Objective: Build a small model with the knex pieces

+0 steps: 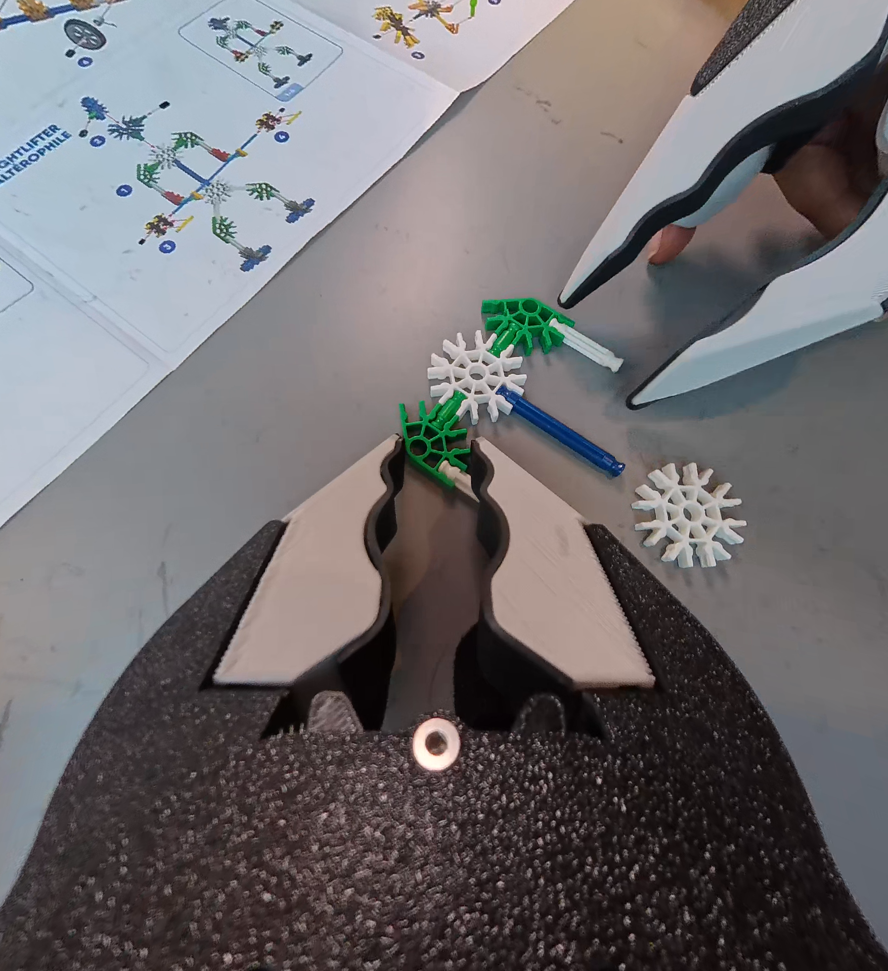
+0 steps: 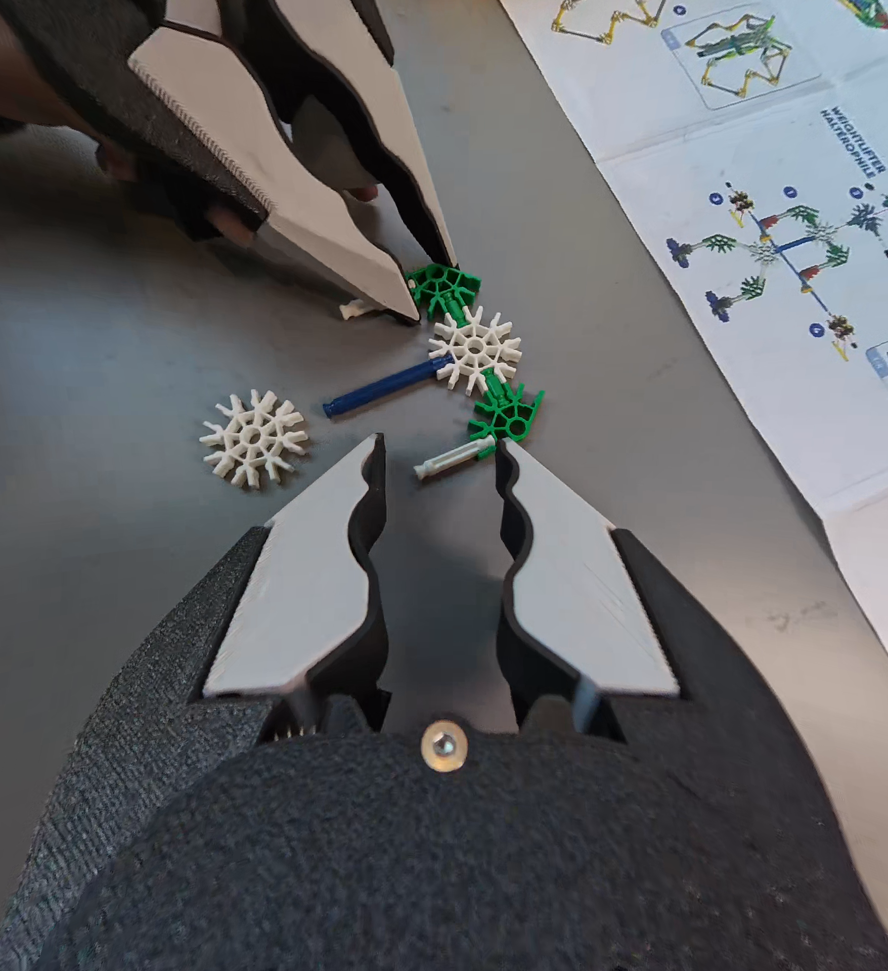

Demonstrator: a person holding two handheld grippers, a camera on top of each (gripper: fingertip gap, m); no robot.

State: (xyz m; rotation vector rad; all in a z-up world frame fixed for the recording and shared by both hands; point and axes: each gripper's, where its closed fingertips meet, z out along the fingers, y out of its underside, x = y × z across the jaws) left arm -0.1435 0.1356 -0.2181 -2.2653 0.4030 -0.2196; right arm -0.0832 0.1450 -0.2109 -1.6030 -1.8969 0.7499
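A small assembly of plastic construction-toy pieces lies flat on the grey table (image 1: 274, 420): a white snowflake connector (image 1: 476, 374) joined by short green rods to two green fan connectors (image 1: 434, 449) (image 1: 526, 323), with a blue rod (image 1: 563, 432) and a white rod (image 1: 591, 349) projecting. The left gripper (image 1: 436, 446) clasps the nearer green connector at its fingertips, while the right gripper (image 2: 439, 444) stands released, just beside the white rod's end. Judged light, rigid and smooth, the assembly is best held by a connector; a loose white snowflake (image 1: 689, 515) and an instruction sheet (image 1: 116, 157) lie nearby.

Even soft light; sharp centres; bowed, blurred edges.
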